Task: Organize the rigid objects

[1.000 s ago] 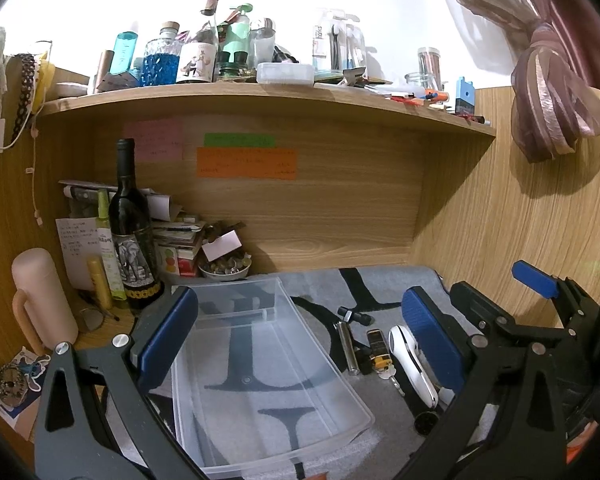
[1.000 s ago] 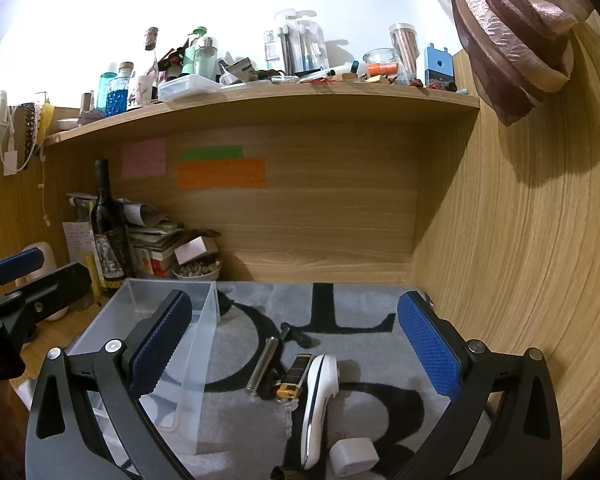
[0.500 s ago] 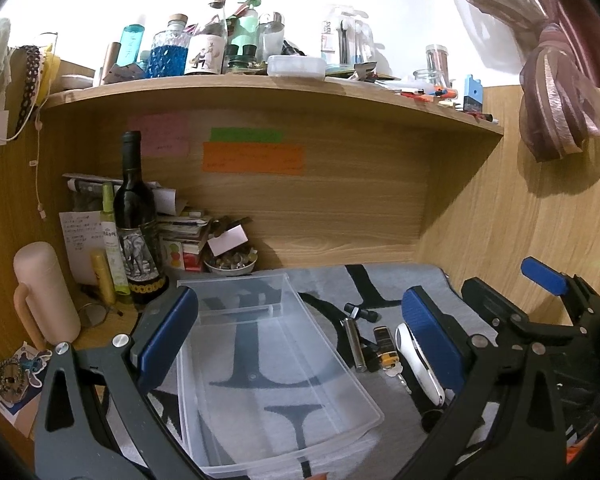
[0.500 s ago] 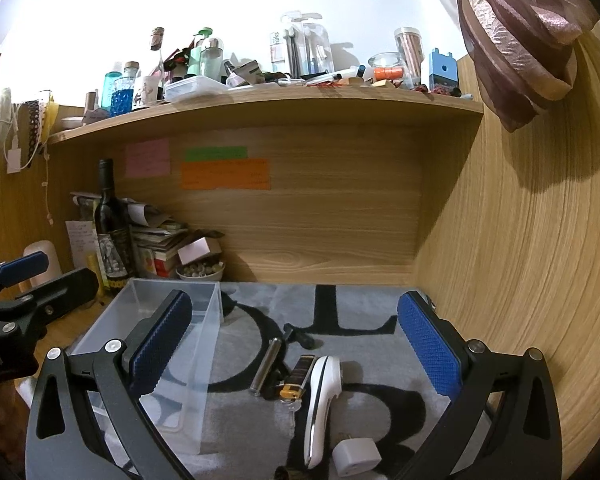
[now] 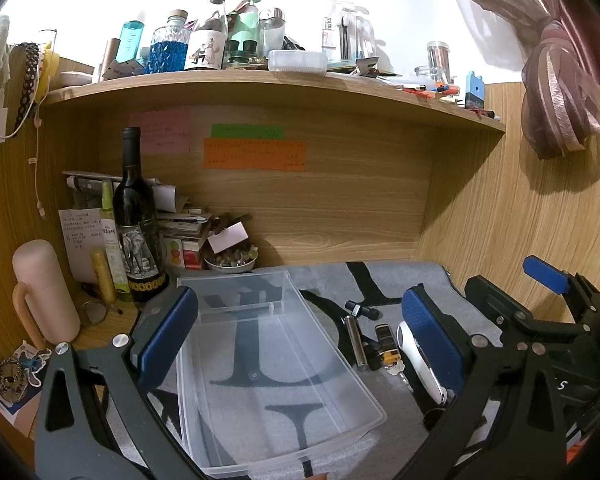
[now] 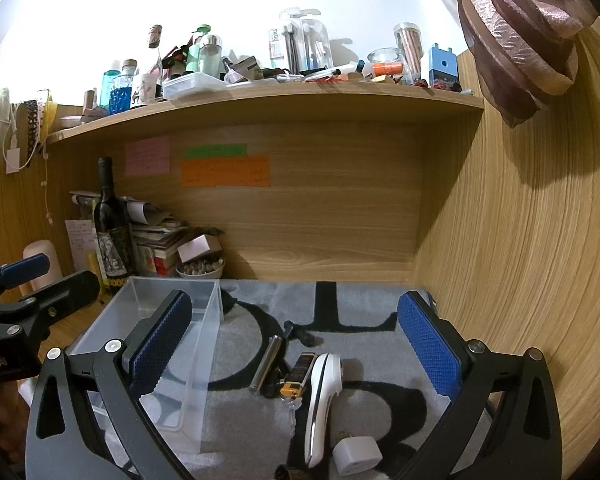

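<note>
In the left wrist view, the left claw (image 5: 300, 332) hangs spread wide and pinches nothing, above a clear rectangular plastic bin (image 5: 276, 364) that sits on the grey black-lettered mat (image 5: 400, 280) covering the desk. Just right of the bin lie a silver metal cylinder (image 5: 356, 342), a black-and-yellow lighter (image 5: 386, 344) and a white handheld device (image 5: 420, 364). In the right wrist view, the right claw (image 6: 296, 344) is likewise spread and empty over those same items, with a small white cube-shaped plug (image 6: 356, 454) touching the white device's near end.
</note>
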